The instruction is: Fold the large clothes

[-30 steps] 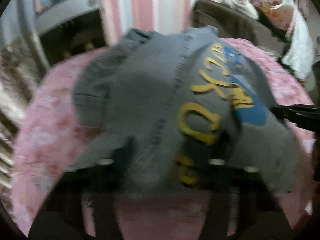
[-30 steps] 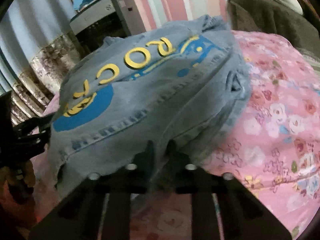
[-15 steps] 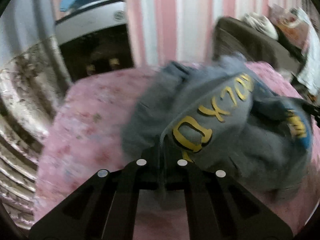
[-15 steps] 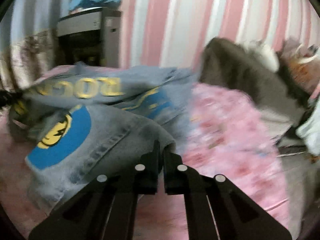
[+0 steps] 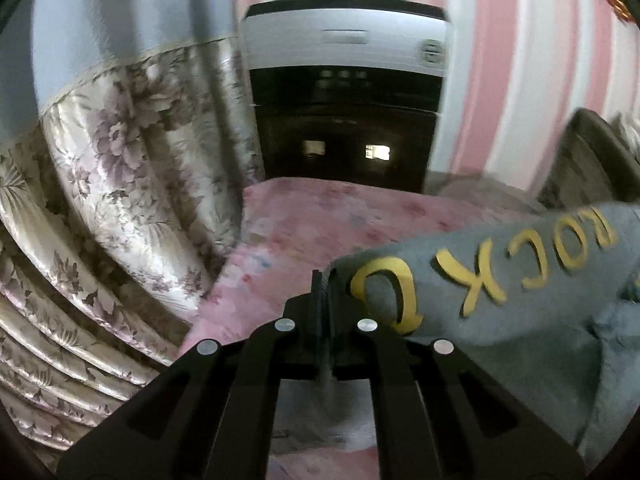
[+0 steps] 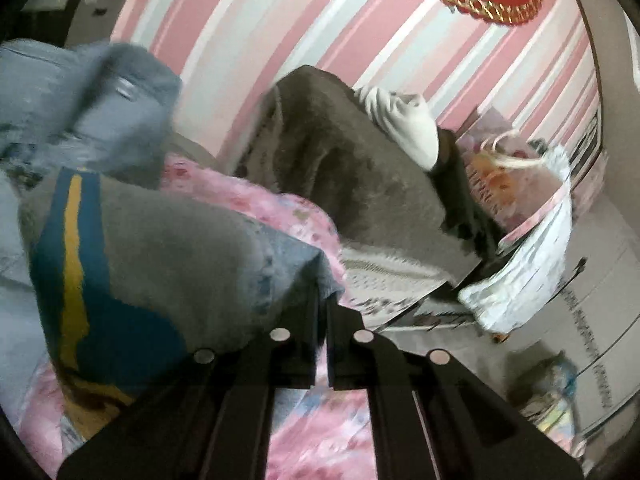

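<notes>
A grey-blue denim jacket (image 5: pixel 500 304) with yellow letters and a blue-and-yellow patch is lifted over the pink floral bed (image 5: pixel 320 220). My left gripper (image 5: pixel 322 292) is shut on an edge of the jacket, which stretches off to the right. In the right wrist view my right gripper (image 6: pixel 322 300) is shut on another edge of the denim jacket (image 6: pixel 160 248), which hangs to the left over the pink bed (image 6: pixel 312 432). The rest of the jacket bunches at the upper left, blurred.
A floral curtain (image 5: pixel 120 200) hangs left of the bed, with a black-and-white appliance (image 5: pixel 344 100) behind. A dark brown blanket heap (image 6: pixel 340 168) with a white cloth (image 6: pixel 404 120) lies at the bed's far end. Bags (image 6: pixel 520 220) stand to the right by the striped wall.
Both grippers have lifted the jacket off the bed and swung apart, the left toward the curtain side and the right toward the blanket heap. The jacket now hangs between them.
</notes>
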Tool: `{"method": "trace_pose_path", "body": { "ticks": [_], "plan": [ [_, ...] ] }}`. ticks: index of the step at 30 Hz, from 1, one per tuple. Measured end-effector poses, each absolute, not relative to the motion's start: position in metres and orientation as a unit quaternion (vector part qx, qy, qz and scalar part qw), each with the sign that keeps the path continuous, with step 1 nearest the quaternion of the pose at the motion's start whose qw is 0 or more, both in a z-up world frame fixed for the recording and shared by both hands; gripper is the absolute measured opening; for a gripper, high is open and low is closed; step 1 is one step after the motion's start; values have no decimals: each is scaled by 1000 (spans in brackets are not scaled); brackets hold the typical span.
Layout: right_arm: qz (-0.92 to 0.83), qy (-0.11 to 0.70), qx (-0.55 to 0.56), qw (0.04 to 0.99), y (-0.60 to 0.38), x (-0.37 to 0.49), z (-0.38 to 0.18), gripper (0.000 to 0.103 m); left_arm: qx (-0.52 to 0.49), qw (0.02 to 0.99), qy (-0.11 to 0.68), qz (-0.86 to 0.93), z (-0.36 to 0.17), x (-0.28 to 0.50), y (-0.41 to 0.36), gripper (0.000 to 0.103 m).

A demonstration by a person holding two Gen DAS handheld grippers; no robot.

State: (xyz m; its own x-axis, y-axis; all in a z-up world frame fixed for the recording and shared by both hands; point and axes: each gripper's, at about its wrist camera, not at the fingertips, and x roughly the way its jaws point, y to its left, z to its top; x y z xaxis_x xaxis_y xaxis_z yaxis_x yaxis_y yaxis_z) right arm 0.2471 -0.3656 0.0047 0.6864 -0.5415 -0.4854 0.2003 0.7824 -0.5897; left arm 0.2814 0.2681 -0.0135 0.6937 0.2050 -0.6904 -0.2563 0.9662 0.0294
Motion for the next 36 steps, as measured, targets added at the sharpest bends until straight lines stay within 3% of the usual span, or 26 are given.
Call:
{"method": "trace_pose_path", "body": {
  "ticks": [6,9,10,11,13,20,30,33,34,35,36],
  "plan": [
    [-209,387,-218,871,-381,290,-22,2,-34,897,412,154,-48,327,288,4],
    [-190,419,-169,872,-386,282,-32,6,-8,895,415,165,-61,326,277,15],
    [-177,415,-147,880,-386,272,-28,16,-1,895,413,166,-62,321,273,42],
    [-171,410,-133,886,-387,265,-24,27,6,897,409,169,-62,316,269,76],
    [-167,392,-106,899,-385,238,-9,67,21,906,390,166,-56,299,256,92],
    [-61,379,11,923,-342,145,-12,72,13,928,359,95,-36,233,221,97],
    [22,429,57,901,-277,137,-80,72,56,916,396,-12,-77,201,146,99],
    [34,437,52,898,-263,138,-87,70,56,907,416,-34,-91,209,135,89],
    [41,439,54,896,-261,140,-89,67,54,906,418,-44,-94,211,133,78],
    [48,444,56,893,-258,143,-92,61,44,902,425,-63,-97,215,131,62],
    [58,453,60,888,-254,146,-97,42,36,899,430,-71,-100,217,130,54]
  ]
}}
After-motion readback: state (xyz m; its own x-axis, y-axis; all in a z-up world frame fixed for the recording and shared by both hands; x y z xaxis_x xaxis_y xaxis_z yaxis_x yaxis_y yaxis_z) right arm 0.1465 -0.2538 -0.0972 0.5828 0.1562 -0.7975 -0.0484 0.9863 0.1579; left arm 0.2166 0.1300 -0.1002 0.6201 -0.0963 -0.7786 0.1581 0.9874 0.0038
